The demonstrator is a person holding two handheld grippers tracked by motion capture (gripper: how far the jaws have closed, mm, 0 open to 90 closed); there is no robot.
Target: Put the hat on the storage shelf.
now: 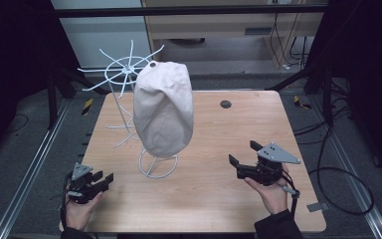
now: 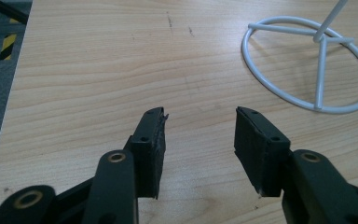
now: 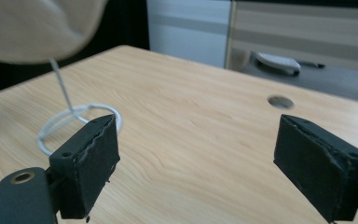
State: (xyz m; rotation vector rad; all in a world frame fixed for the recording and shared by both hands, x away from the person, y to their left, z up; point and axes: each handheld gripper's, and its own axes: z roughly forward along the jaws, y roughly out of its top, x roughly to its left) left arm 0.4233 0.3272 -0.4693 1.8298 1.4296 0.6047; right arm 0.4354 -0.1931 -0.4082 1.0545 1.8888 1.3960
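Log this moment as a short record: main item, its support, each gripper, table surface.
main item: beige fabric cap, draped over the top of a stand
support: white wire hat stand, ring base on the table; a second white wire rack stands behind it
left gripper: low at the near left of the table, fingers apart, nothing between them
right gripper: near right, fingers wide apart, empty, pointing toward the stand
table: light wooden tabletop with a round dark hole

**Cloth, wire and wood grain**

A beige cap (image 1: 163, 109) of matt woven cloth covers a glossy white-coated wire stand (image 1: 157, 167). The table (image 1: 214, 199) shows smooth, pale wood-grain laminate. The right gripper (image 3: 196, 163) bears matt black, rough-edged pads.
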